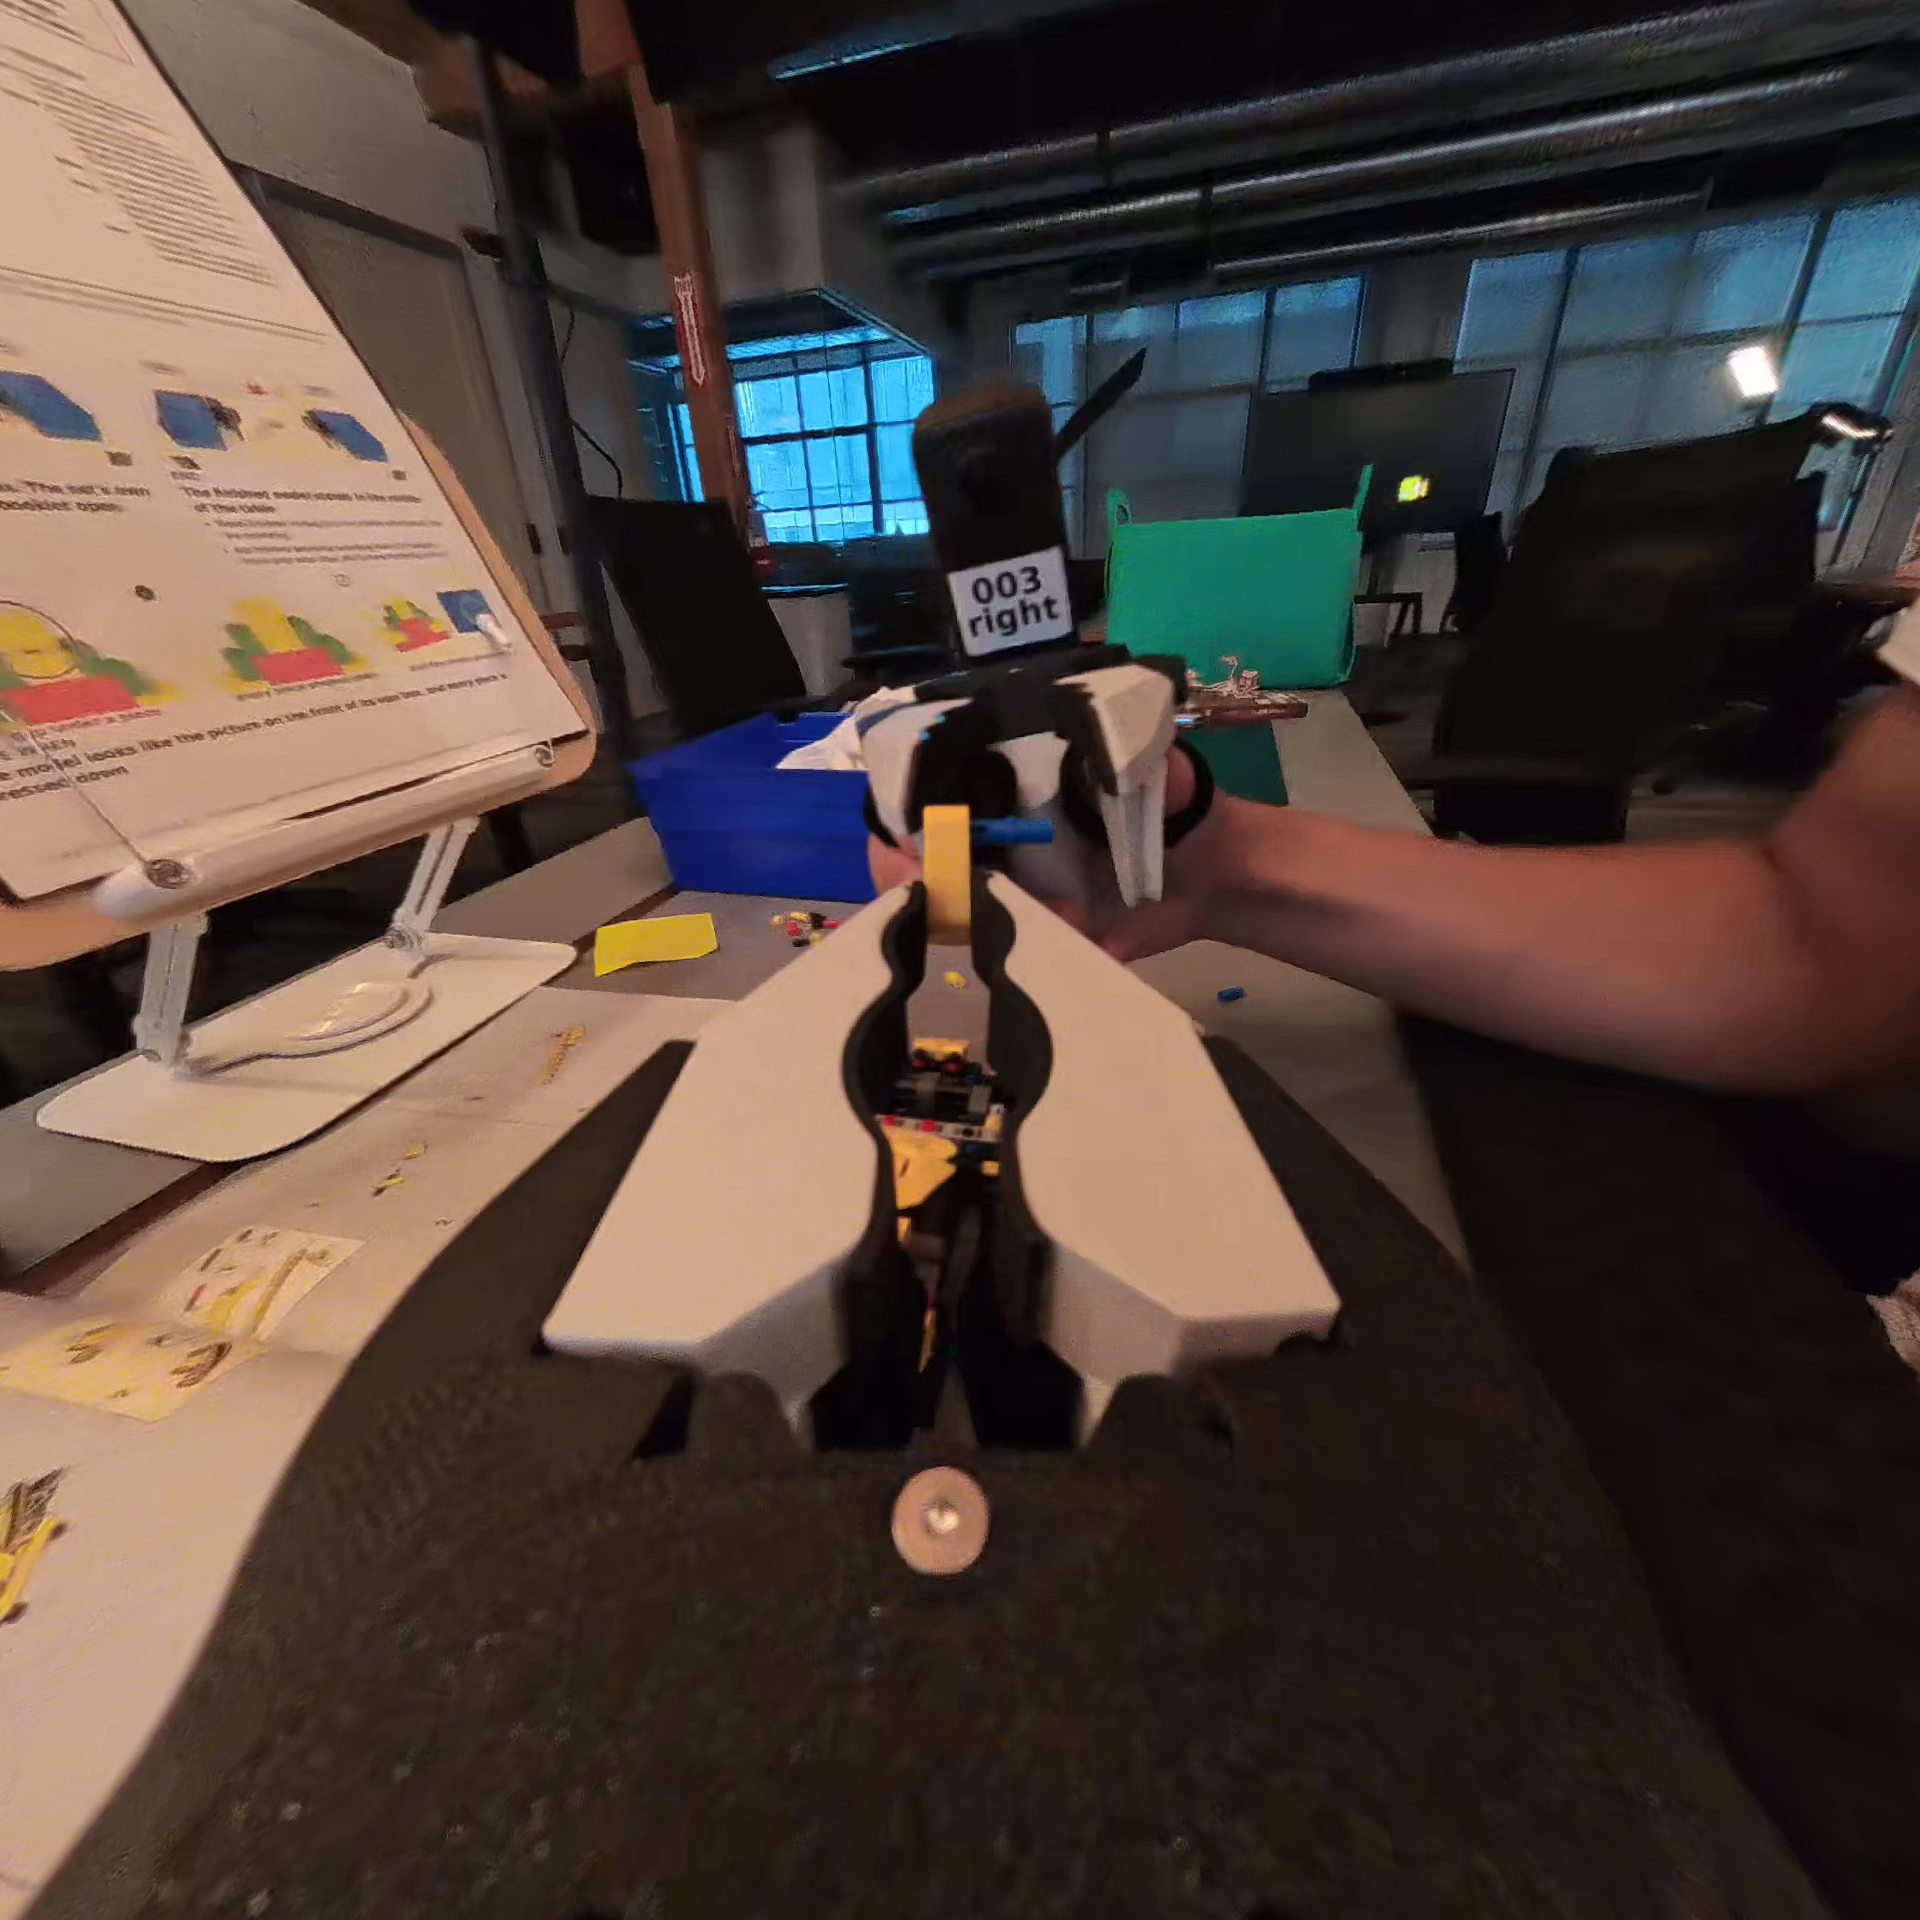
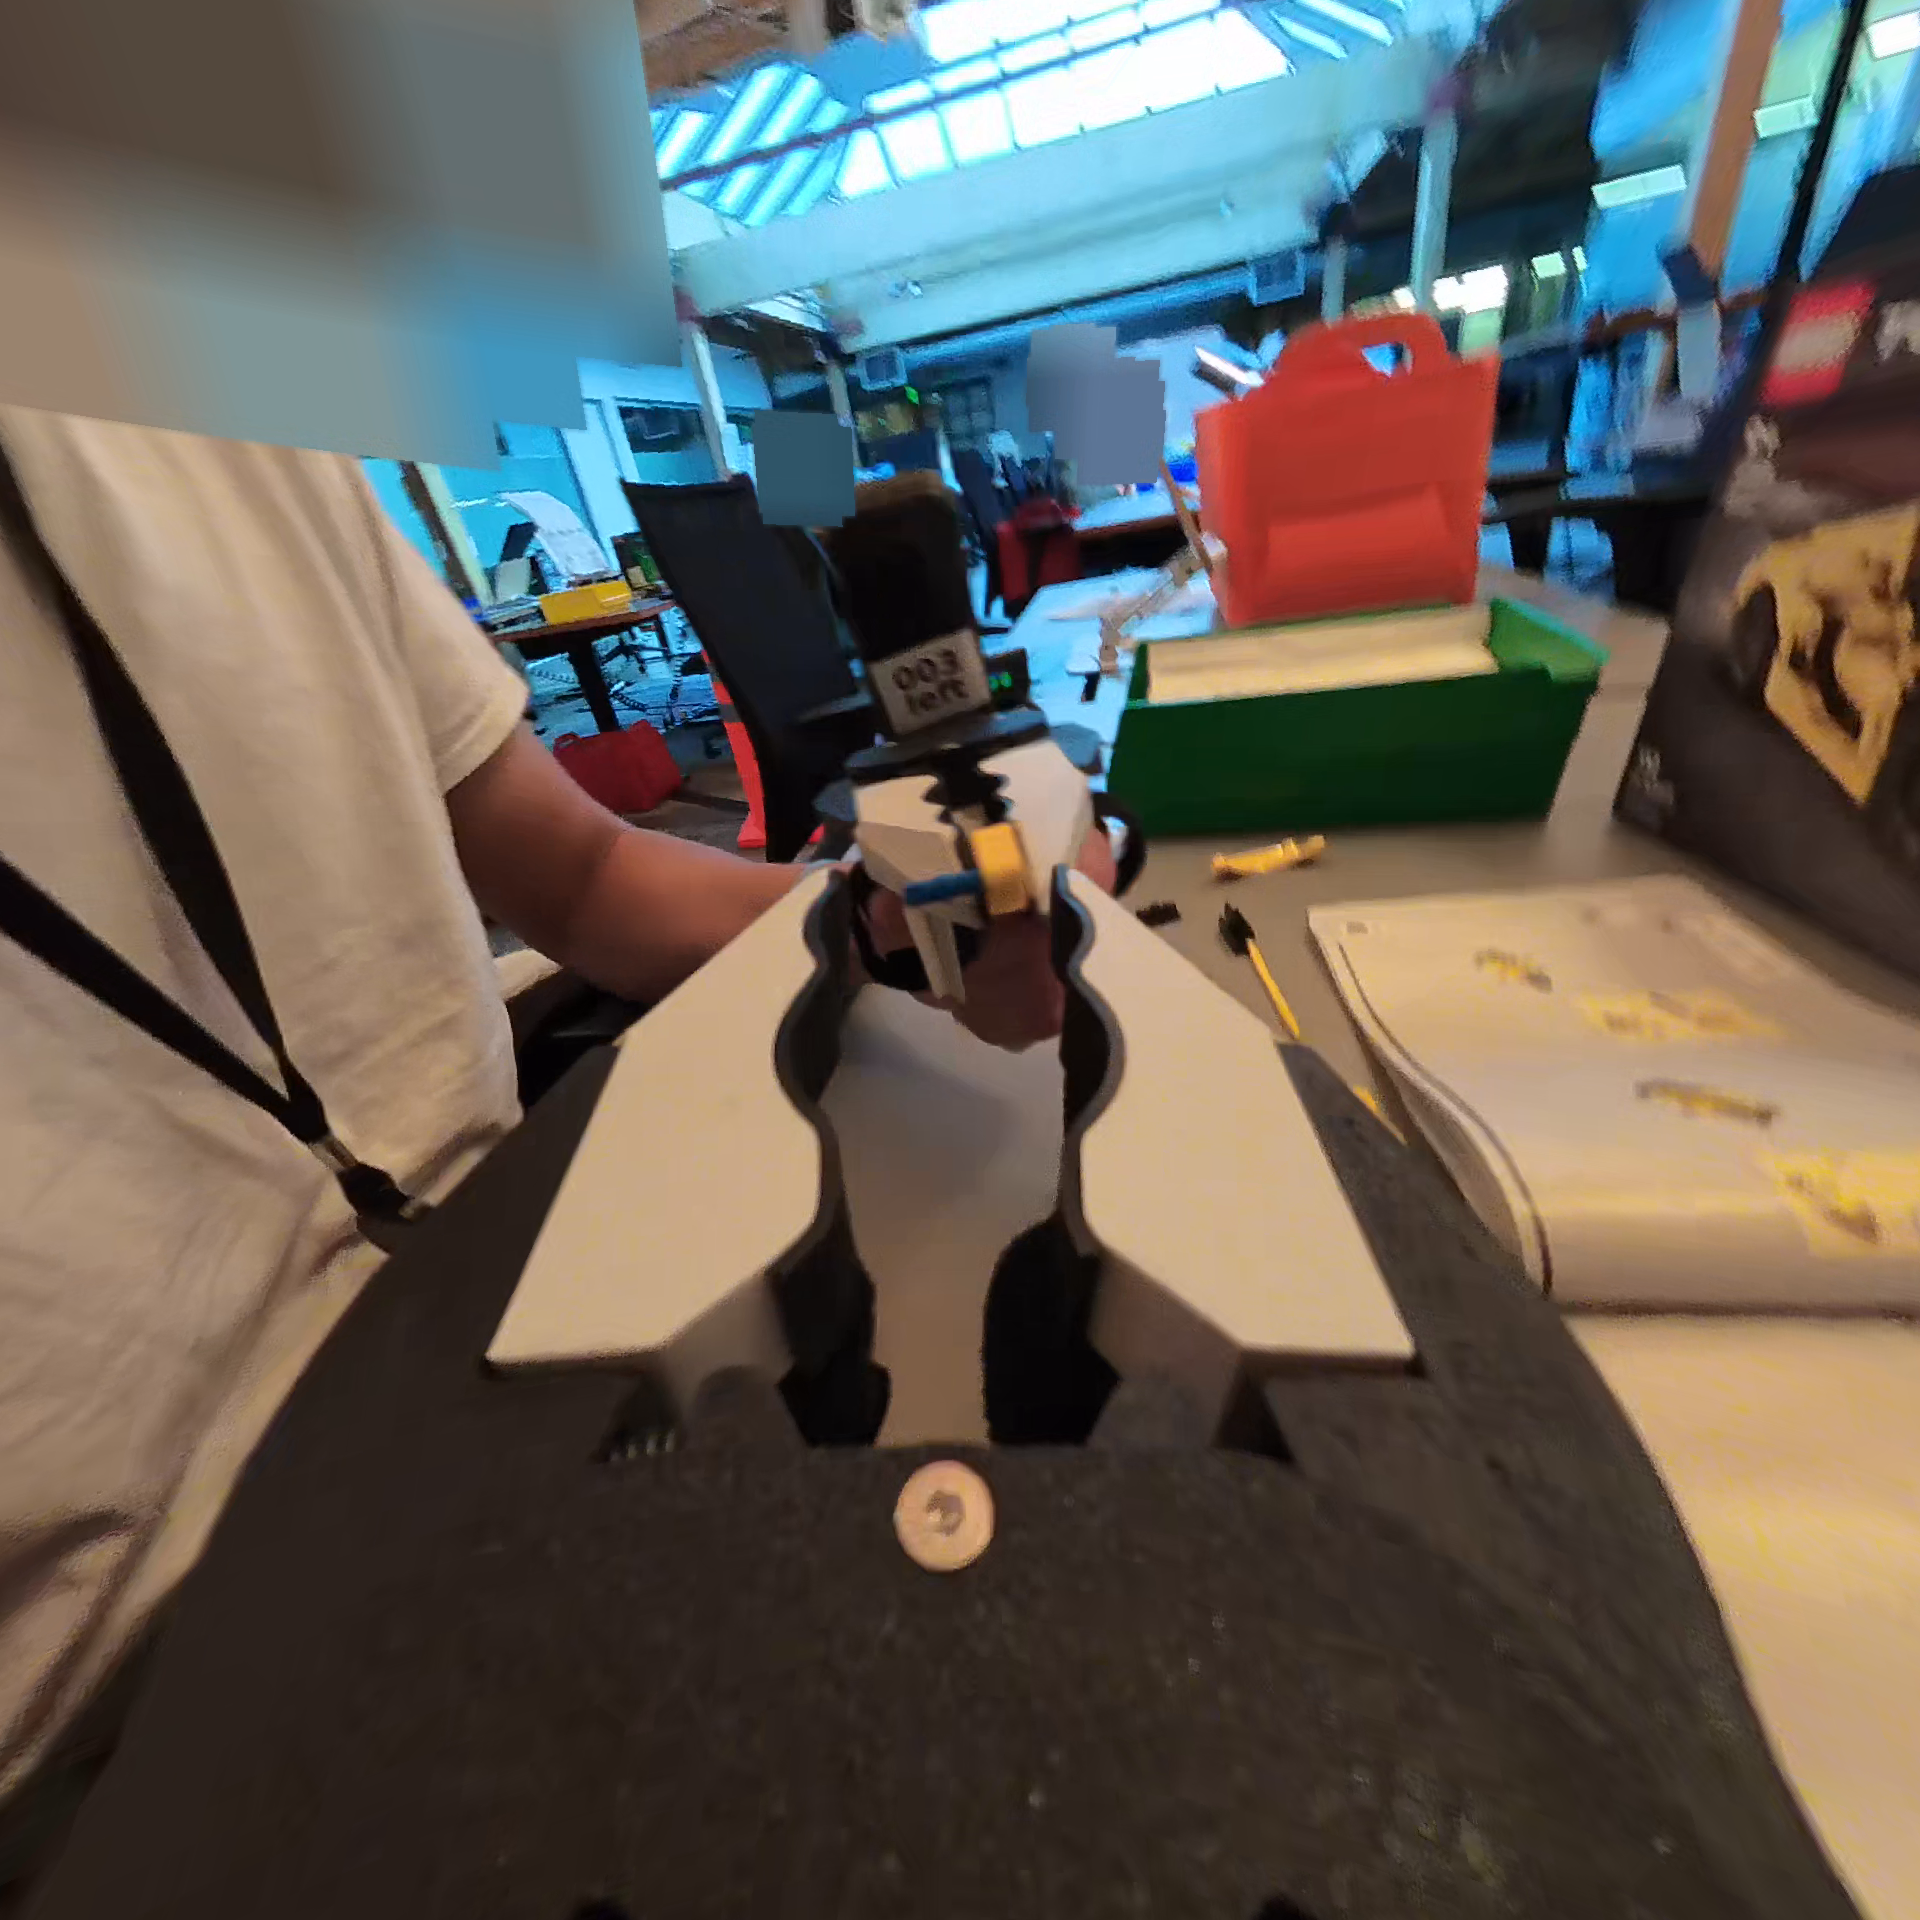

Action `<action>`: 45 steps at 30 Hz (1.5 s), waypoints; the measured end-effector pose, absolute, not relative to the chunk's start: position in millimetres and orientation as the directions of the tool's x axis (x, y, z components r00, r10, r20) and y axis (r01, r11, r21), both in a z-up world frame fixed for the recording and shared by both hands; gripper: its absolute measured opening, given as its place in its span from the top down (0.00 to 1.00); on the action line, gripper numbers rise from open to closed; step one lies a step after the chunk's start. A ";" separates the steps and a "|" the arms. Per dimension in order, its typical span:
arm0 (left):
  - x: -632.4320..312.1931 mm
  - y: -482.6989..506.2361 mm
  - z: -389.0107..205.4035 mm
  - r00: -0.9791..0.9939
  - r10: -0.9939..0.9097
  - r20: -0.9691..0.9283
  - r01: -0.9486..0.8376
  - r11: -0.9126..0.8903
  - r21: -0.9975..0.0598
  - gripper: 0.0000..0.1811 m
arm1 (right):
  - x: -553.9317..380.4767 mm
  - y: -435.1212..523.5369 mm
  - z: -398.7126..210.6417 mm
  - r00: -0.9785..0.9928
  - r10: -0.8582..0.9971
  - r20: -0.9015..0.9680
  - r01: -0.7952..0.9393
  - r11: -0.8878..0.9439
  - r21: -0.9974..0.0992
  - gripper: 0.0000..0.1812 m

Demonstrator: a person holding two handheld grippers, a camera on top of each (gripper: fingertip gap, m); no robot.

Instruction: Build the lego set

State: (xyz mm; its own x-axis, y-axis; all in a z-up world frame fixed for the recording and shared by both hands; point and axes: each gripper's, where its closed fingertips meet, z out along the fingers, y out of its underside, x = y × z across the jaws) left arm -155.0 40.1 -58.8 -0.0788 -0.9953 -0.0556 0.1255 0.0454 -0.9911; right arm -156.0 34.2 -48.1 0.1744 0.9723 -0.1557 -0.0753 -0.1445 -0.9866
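Note:
My left gripper (image 1: pixel 948 894) is shut on a small yellow piece (image 1: pixel 948 868) held upright at its fingertips. A blue pin (image 1: pixel 1013 829) sticks out of the piece to the right. My right gripper (image 2: pixel 948 914) is open and empty, facing the left one. The yellow piece (image 2: pixel 1000 868) and blue pin (image 2: pixel 940 888) sit just beyond its spread fingertips. In the left wrist view the right gripper (image 1: pixel 1013 821) shows right behind the piece. A partly built yellow and black model (image 1: pixel 940 1101) lies on the table below the left gripper's fingers.
An instruction sheet on a white stand (image 1: pixel 260 520) is at the left, with a blue bin (image 1: pixel 748 810) and loose small pieces (image 1: pixel 800 923) behind. An open booklet (image 2: pixel 1662 1091), the set box (image 2: pixel 1808 623), a green bin (image 2: pixel 1351 727) and a loose yellow part (image 2: pixel 1268 857) lie to the right. The tips of both grippers are at nearly the same place.

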 end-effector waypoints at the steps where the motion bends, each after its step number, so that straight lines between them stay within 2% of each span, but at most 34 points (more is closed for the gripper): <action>1: -155.0 37.5 -59.2 -0.094 -0.994 -0.056 0.125 0.044 -0.991 0.96 | -158.8 30.9 -47.1 0.170 0.979 -0.110 -0.074 -0.099 -0.992 0.80; 7: -151.3 24.1 -70.2 -0.166 -0.984 -0.067 0.066 0.056 -0.996 0.96 | -167.5 24.6 -63.0 0.209 0.977 0.041 0.097 0.021 -0.995 0.85; 17: -149.7 18.4 -91.1 -0.215 -0.973 -0.083 -0.049 0.096 -0.994 0.96 | -163.6 18.1 -90.4 0.212 0.971 0.108 0.330 0.033 -0.943 0.87; 23: -147.7 18.9 -102.6 -0.200 -0.973 -0.111 -0.107 0.134 -0.985 0.96 | -161.3 18.6 -102.6 0.190 0.975 0.115 0.403 0.029 -0.915 0.87; 29: -149.2 23.0 -110.1 -0.198 -0.972 -0.123 -0.155 0.155 -0.976 0.96 | -162.0 23.1 -108.9 0.200 0.978 0.059 0.415 -0.031 -0.909 0.87; 31: -150.5 23.5 -112.4 -0.206 -0.971 -0.123 -0.167 0.159 -0.973 0.96 | -160.9 31.3 -110.2 0.251 0.959 0.128 0.433 0.007 -0.902 0.78; 35: -151.4 24.9 -110.3 -0.207 -0.973 -0.100 -0.161 0.135 -0.978 0.96 | -164.9 24.9 -107.3 0.218 0.958 0.188 0.424 0.080 -0.902 0.87; 45: -153.3 24.6 -108.0 -0.223 -0.974 -0.046 -0.153 0.082 -0.985 0.96 | -168.7 25.7 -101.4 0.217 0.942 0.257 0.404 0.153 -0.902 0.87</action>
State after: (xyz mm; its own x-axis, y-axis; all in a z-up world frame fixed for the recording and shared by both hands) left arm -153.3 24.6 -108.0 -0.2226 -0.9738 -0.0461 -0.1526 0.0815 -0.9849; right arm -168.7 25.7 -101.4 0.2170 0.9417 0.2572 0.4040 0.1532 -0.9018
